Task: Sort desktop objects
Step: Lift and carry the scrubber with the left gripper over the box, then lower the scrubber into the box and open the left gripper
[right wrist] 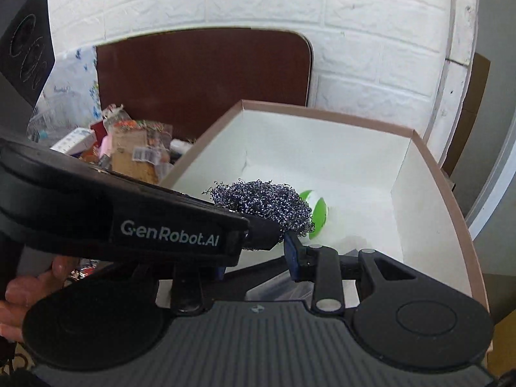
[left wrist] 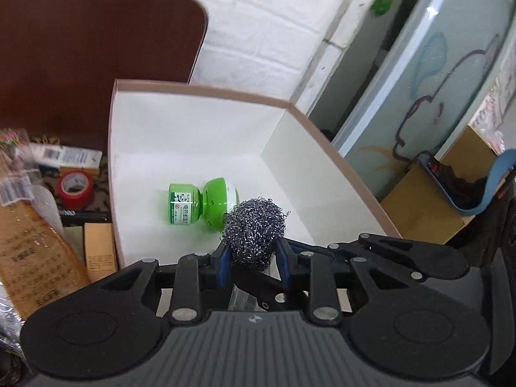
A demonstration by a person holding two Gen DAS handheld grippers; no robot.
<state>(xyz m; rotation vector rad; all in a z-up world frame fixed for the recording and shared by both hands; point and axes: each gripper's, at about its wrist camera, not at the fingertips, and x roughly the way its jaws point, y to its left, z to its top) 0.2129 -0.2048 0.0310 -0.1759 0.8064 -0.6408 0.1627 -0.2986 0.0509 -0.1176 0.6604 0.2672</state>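
A steel wool scrubber point(left wrist: 254, 232) is clamped between the blue pads of the left gripper point(left wrist: 253, 254), held above the near edge of an open white box point(left wrist: 193, 135) with a tan rim. In the right wrist view the same scrubber point(right wrist: 264, 204) sits at the tip of the left gripper point(right wrist: 258, 229), which crosses in front of the right gripper point(right wrist: 254, 258). Only one blue pad point(right wrist: 293, 258) of the right gripper shows clearly, so I cannot tell whether its jaws are apart or holding anything.

On the box floor lies a green bottle point(left wrist: 203, 204) on its side, toward the near half, well clear of the side walls.

The box stands at the right end of a dark brown table point(left wrist: 80, 58) with a rounded far corner. Left of the box the table is cluttered: a roll of red tape point(left wrist: 75, 188), a brown packet in clear wrap point(left wrist: 29, 248), and a small tan carton point(left wrist: 98, 251) just beside the box's left wall.

Behind is a white brick-pattern wall point(right wrist: 371, 32). Right of the box are a pale panel with scribbles point(left wrist: 435, 74), a cardboard box point(left wrist: 422, 203) and a blue-rimmed basket point(left wrist: 477, 193). A hand point(right wrist: 29, 287) grips the left gripper's handle.
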